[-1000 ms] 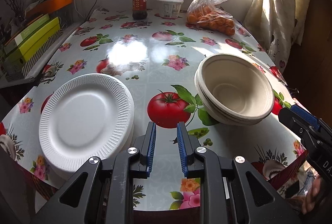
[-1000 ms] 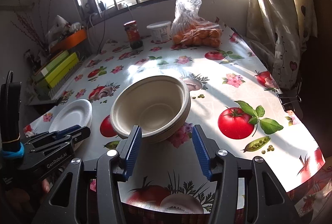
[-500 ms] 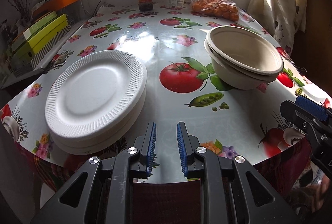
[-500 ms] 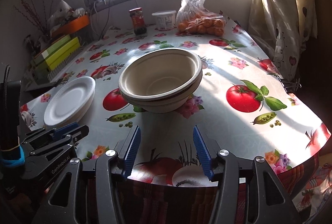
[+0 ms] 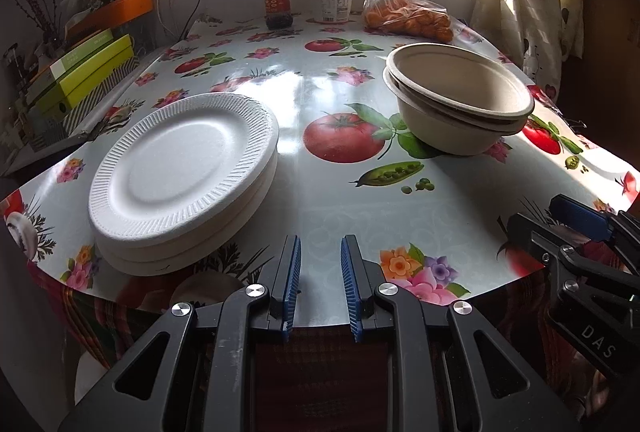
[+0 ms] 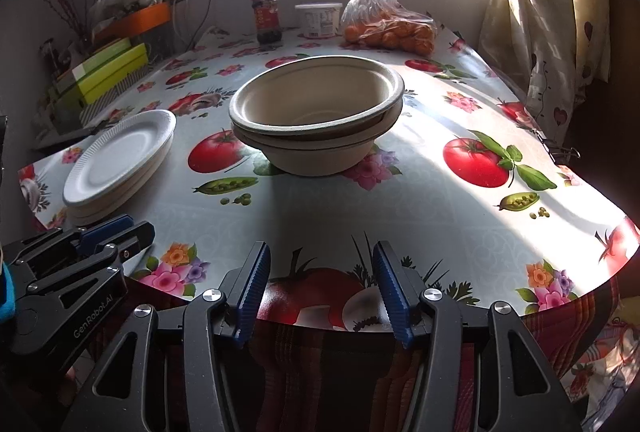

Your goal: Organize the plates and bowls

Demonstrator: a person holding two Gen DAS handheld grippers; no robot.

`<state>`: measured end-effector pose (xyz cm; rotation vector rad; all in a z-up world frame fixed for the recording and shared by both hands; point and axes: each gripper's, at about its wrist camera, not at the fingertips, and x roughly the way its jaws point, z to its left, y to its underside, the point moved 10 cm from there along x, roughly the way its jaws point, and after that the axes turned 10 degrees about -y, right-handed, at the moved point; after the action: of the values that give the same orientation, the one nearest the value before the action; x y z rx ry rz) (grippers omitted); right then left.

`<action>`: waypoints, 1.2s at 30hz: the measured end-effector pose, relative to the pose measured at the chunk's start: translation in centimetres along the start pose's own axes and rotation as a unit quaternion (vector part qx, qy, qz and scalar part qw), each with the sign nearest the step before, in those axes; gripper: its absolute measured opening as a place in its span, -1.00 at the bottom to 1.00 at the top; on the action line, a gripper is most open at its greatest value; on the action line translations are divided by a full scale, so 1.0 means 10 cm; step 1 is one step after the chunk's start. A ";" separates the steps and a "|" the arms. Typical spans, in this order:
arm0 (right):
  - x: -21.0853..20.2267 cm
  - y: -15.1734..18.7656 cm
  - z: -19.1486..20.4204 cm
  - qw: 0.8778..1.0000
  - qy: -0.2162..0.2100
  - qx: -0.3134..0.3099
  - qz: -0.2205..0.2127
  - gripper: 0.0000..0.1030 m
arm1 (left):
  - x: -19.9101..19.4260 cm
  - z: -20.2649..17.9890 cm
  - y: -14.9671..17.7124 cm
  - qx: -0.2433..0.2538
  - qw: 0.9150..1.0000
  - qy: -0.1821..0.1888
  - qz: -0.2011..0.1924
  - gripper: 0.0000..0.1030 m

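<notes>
The stacked bowls (image 6: pixel 316 119) sit mid-table at twelve o'clock from the right gripper (image 6: pixel 318 288), the nearer one, well apart from its tips at the near edge. Its jaws stand about half open and empty. In the left wrist view the stack of plates (image 5: pixel 182 167) lies at ten o'clock from the left gripper (image 5: pixel 318 282), near its tips; those jaws leave only a narrow gap, holding nothing. Nothing blocks either path. A jar (image 5: pixel 276 1), tub (image 5: pixel 330 4) and bag of oranges (image 5: pixel 404 5) stand far back.
</notes>
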<state>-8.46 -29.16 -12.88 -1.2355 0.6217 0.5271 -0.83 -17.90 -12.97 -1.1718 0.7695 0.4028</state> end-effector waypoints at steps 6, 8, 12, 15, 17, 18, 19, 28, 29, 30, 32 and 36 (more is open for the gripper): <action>-0.04 0.03 -0.03 1.000 0.002 0.010 -0.006 0.13 | 0.00 -0.07 0.03 0.008 1.000 0.004 0.006 -0.58; -0.06 0.04 -0.03 1.000 -0.001 0.013 -0.010 0.14 | -0.03 -0.07 0.04 0.009 1.000 0.001 0.002 -0.58; -0.09 0.05 0.03 1.000 -0.011 0.012 -0.017 0.14 | -0.10 -0.06 0.05 0.013 1.000 -0.008 -0.007 -0.58; -0.13 0.06 0.08 1.000 -0.011 0.006 -0.026 0.15 | -0.14 -0.03 0.06 0.007 1.000 -0.016 -0.013 -0.58; -0.15 0.06 0.12 0.999 -0.011 0.001 -0.031 0.15 | -0.17 0.01 0.06 0.001 1.000 -0.018 -0.017 -0.58; -0.16 0.05 0.13 0.999 -0.011 0.000 -0.033 0.15 | -0.18 0.03 0.06 -0.002 1.000 -0.019 -0.018 -0.58; -0.17 0.05 0.15 0.999 -0.009 -0.003 -0.035 0.16 | -0.19 0.04 0.06 -0.005 1.000 -0.019 -0.019 -0.58; -0.17 0.06 0.24 0.999 -0.013 -0.011 -0.036 0.19 | -0.24 0.12 0.08 -0.023 0.999 -0.024 -0.021 -0.58; -0.17 0.06 0.24 0.999 -0.013 -0.011 -0.037 0.19 | -0.24 0.13 0.08 -0.025 0.999 -0.024 -0.021 -0.58; -0.17 0.06 0.25 0.999 -0.013 -0.012 -0.037 0.19 | -0.24 0.14 0.08 -0.027 0.999 -0.024 -0.021 -0.58; -0.17 0.06 0.26 0.999 -0.014 -0.013 -0.037 0.19 | -0.24 0.16 0.08 -0.032 0.999 -0.022 -0.020 -0.58; -0.17 0.06 0.27 0.999 -0.017 -0.012 -0.037 0.20 | -0.25 0.17 0.08 -0.034 0.999 -0.020 -0.022 -0.58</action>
<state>-9.70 -26.44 -11.57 -1.2659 0.5403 0.4936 -2.50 -15.80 -11.38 -1.2393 0.6990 0.4176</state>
